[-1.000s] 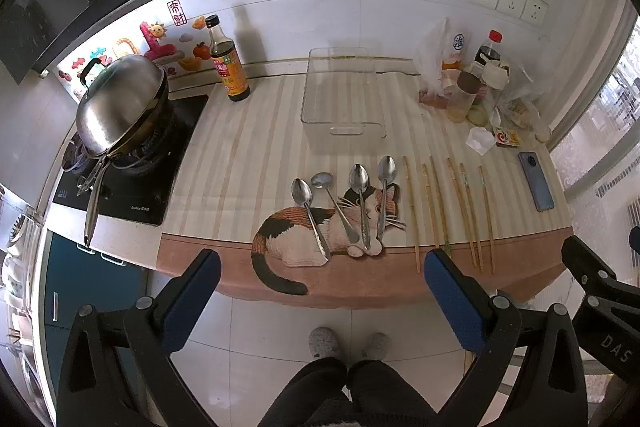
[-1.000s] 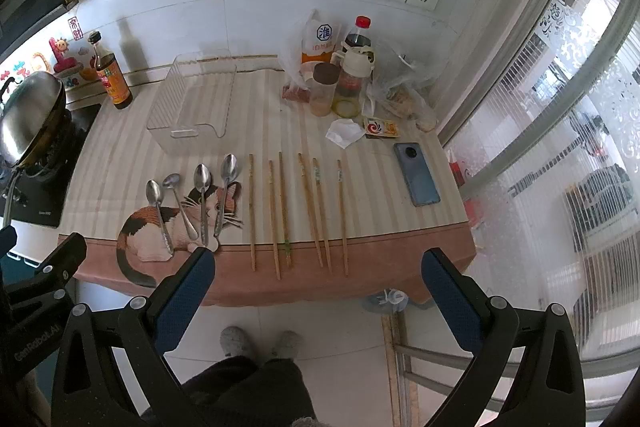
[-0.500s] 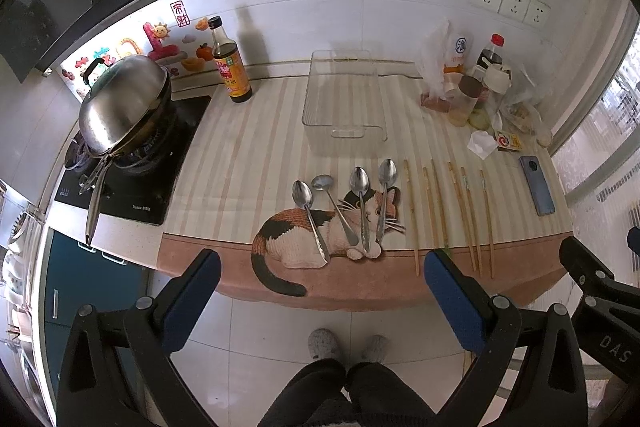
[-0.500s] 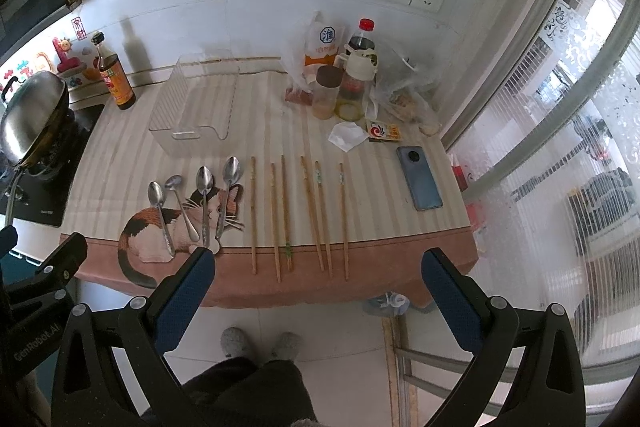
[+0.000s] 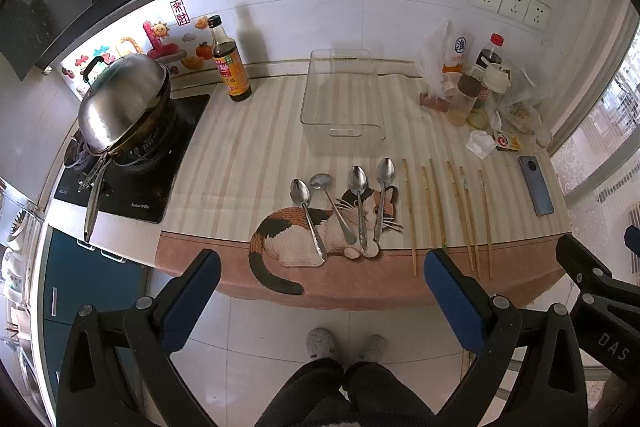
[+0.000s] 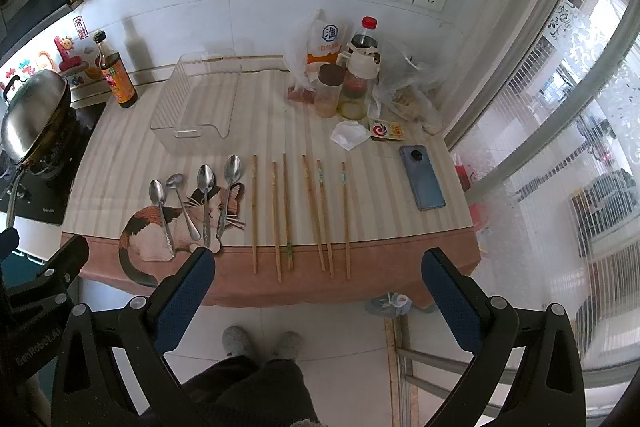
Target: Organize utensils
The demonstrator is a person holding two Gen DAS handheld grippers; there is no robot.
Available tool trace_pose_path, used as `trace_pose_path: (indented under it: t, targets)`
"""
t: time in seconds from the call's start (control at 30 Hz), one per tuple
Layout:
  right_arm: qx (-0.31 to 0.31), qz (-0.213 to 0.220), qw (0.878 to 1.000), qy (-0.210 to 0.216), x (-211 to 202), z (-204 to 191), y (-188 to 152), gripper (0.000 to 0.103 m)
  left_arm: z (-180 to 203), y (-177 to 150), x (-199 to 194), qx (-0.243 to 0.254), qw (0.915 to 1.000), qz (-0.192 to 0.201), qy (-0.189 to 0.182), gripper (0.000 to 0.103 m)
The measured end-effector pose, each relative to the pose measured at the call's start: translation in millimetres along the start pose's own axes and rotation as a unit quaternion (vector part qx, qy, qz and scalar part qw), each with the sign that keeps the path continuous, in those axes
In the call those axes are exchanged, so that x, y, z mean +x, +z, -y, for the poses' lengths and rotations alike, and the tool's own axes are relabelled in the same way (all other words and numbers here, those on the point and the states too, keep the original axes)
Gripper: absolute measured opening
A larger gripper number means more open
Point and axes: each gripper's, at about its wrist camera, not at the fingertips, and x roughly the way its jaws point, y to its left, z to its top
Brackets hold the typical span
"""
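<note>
Nearest to us, the left gripper [image 5: 322,289] and the right gripper [image 6: 318,287] both stand spread wide with nothing between their blue padded fingers [image 5: 192,293], held off the counter's front edge above a glossy tiled floor, where we note the person's dark trousers [image 5: 344,393] and grey slippers [image 6: 262,345]. On the counter lies a striped cloth mat [image 5: 248,163] with a woven calico cat figure [image 5: 320,227] and a plain terracotta border. Across the cat lie four polished metal spoons [image 5: 362,197], handles toward us, bowls away, slightly fanned. Just to their right lie six slender wooden chopsticks [image 6: 308,211], roughly parallel and apart. Beyond the spoons sits a clear rectangular plastic bin [image 5: 342,99] with a ribbed wall and a handle slot, nothing in it. A blue phone [image 6: 422,177] lies flat at the mat's right side. Farthest stand a dark glass sauce bottle [image 5: 230,63], a domed steel wok [image 5: 124,103] on a black hob, and a cluster of jars and crinkled bags [image 6: 348,79] against the white tiled wall.
</note>
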Motion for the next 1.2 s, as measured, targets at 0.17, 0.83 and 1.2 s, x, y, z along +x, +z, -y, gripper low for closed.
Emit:
trace_pose_path:
  t: [0.17,0.83,1.2]
  targets:
    - [0.000,0.002,1.000,-0.001,-0.4,-0.6,1.0,0.103,-0.3,0.3,0.0,0.001,1.0000,0.000,0.000,0.103]
    - [0.004,-0.001,1.000,0.002,2.1,2.5,4.7,0.103,5.2,6.0,-0.8,0.002,1.0000,0.001,0.000,0.103]
    - [0.004,-0.003,1.000,0.003,4.4,5.5,6.7,0.103,10.1,13.2,0.8,0.000,1.0000,0.001,-0.003,0.103]
